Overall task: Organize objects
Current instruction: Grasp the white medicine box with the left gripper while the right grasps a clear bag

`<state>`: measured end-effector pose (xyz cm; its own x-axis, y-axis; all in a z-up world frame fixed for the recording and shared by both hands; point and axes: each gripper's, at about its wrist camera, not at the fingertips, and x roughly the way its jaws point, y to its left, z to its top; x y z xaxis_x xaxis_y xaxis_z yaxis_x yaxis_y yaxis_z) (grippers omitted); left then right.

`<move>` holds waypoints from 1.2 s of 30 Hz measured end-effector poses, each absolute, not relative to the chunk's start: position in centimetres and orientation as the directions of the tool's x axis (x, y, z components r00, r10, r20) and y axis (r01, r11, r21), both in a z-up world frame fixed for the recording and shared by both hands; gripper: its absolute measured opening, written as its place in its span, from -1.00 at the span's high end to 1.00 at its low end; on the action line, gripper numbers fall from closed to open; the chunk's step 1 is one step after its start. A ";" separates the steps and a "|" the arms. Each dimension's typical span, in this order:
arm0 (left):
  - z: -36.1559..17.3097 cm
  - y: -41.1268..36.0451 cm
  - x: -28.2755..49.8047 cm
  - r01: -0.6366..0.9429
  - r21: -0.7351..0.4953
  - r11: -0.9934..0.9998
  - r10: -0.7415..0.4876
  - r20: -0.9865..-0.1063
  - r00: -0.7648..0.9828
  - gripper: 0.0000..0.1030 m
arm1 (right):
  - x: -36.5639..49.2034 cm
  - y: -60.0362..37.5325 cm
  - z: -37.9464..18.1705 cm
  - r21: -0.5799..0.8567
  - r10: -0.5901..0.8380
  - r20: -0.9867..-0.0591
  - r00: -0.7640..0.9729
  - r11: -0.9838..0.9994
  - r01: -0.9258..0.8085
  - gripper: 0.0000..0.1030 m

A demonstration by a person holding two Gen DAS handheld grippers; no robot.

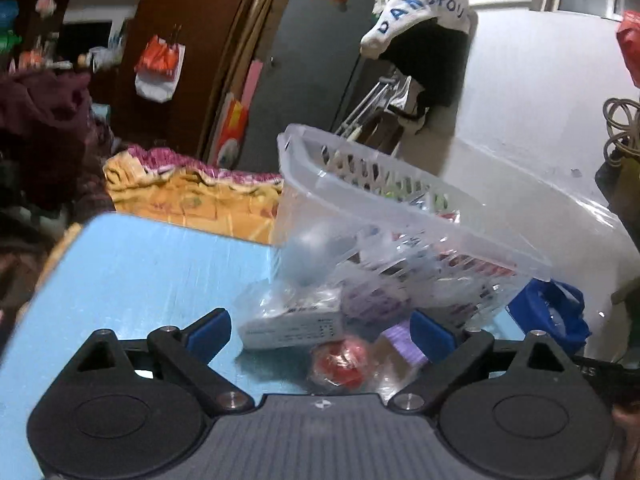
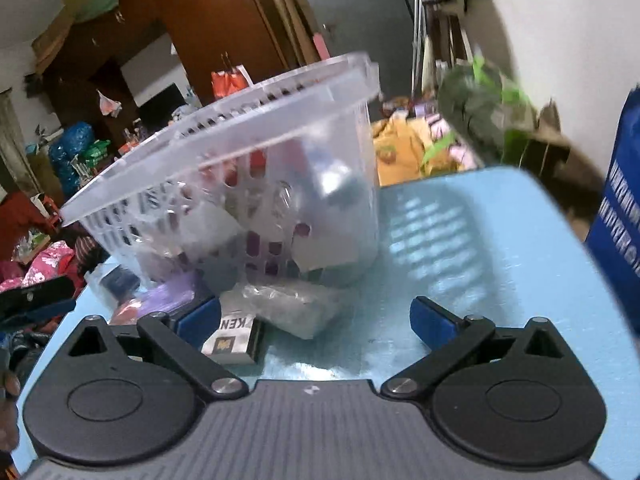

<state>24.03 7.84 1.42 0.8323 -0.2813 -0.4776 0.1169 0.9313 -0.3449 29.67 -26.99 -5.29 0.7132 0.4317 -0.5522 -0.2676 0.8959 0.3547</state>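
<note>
A clear plastic basket (image 1: 400, 200) stands tilted on the light blue table (image 1: 140, 280), resting partly on loose items; it holds several small packets. It also shows in the right wrist view (image 2: 280, 128). My left gripper (image 1: 320, 334) is open, its jaws on either side of a white box in a clear bag (image 1: 292, 326), a red round object (image 1: 340, 362) and a purple item (image 1: 400, 342). My right gripper (image 2: 314, 320) is open, just in front of the basket, over a clear wrapped packet (image 2: 296, 308) and a white-and-black box (image 2: 234, 338).
A blue bag (image 1: 552, 312) lies right of the basket, also at the right edge of the right wrist view (image 2: 620, 220). A yellow patterned cloth (image 1: 192, 196) lies beyond the table. A cupboard (image 2: 208, 12), hanging clothes (image 1: 424, 8) and clutter surround the table.
</note>
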 end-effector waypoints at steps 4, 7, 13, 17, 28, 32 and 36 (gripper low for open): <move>0.9 7.9 24.5 0.097 -0.356 0.929 -0.276 -0.496 0.823 -0.90 | 29.9 -26.7 -5.6 0.393 0.463 -0.554 0.692 0.878 -0.273 -0.91; 0.0 7.6 25.9 0.075 -0.370 0.926 -0.279 -0.538 0.796 -0.90 | 29.2 -26.6 -5.5 0.388 0.482 -0.550 0.682 0.871 -0.303 -0.63; -1.3 7.3 26.9 0.031 -0.377 0.926 -0.258 -0.569 0.781 -0.85 | 28.9 -26.0 -5.5 0.368 0.489 -0.543 0.683 0.869 -0.330 -0.57; -1.5 7.7 26.9 0.011 -0.385 0.923 -0.245 -0.565 0.788 -0.49 | 28.9 -25.8 -5.7 0.370 0.499 -0.523 0.690 0.863 -0.344 -0.29; -0.2 8.0 21.5 0.106 -0.374 0.921 -0.258 -0.384 0.886 -0.47 | 26.5 -26.9 -5.2 0.377 0.511 -0.425 0.747 0.850 -0.367 -0.23; -0.2 7.7 19.2 0.163 -0.382 0.910 -0.290 -0.304 0.907 -0.47 | 25.2 -27.3 -5.0 0.384 0.526 -0.374 0.764 0.838 -0.389 -0.23; 0.1 7.4 18.7 0.175 -0.363 0.915 -0.280 -0.262 0.923 -0.47 | 24.5 -27.7 -4.8 0.392 0.552 -0.337 0.763 0.819 -0.419 -0.23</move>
